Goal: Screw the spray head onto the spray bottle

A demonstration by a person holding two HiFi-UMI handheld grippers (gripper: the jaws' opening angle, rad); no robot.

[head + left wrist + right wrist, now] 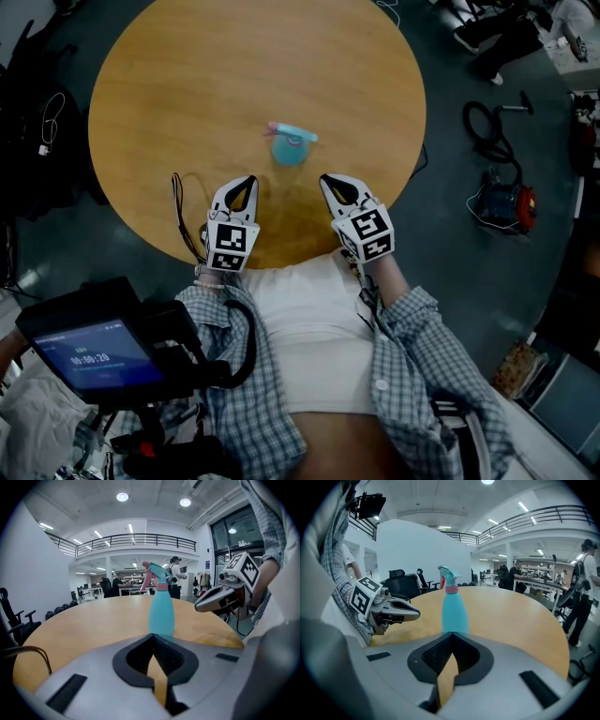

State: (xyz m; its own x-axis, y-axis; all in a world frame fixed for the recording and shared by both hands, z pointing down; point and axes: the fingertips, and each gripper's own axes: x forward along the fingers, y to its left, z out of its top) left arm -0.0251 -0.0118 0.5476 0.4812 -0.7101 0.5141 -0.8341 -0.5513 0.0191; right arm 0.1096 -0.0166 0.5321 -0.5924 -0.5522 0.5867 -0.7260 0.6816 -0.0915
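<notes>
A light-blue spray bottle (290,150) stands upright on the round wooden table (187,84), its blue and pink spray head (292,134) sitting on top. It also shows as the bottle (161,613) in the left gripper view and the bottle (454,609) in the right gripper view. My left gripper (247,180) rests near the table's front edge, left of the bottle, shut and empty. My right gripper (327,179) sits to the bottle's right, also shut with nothing in it. Neither touches the bottle.
A black strap loop (184,220) lies on the table by the left gripper. A phone on a rig (89,349) sits at lower left. Cables and a red tool (506,202) lie on the floor at right. People stand at desks (174,576) in the distance.
</notes>
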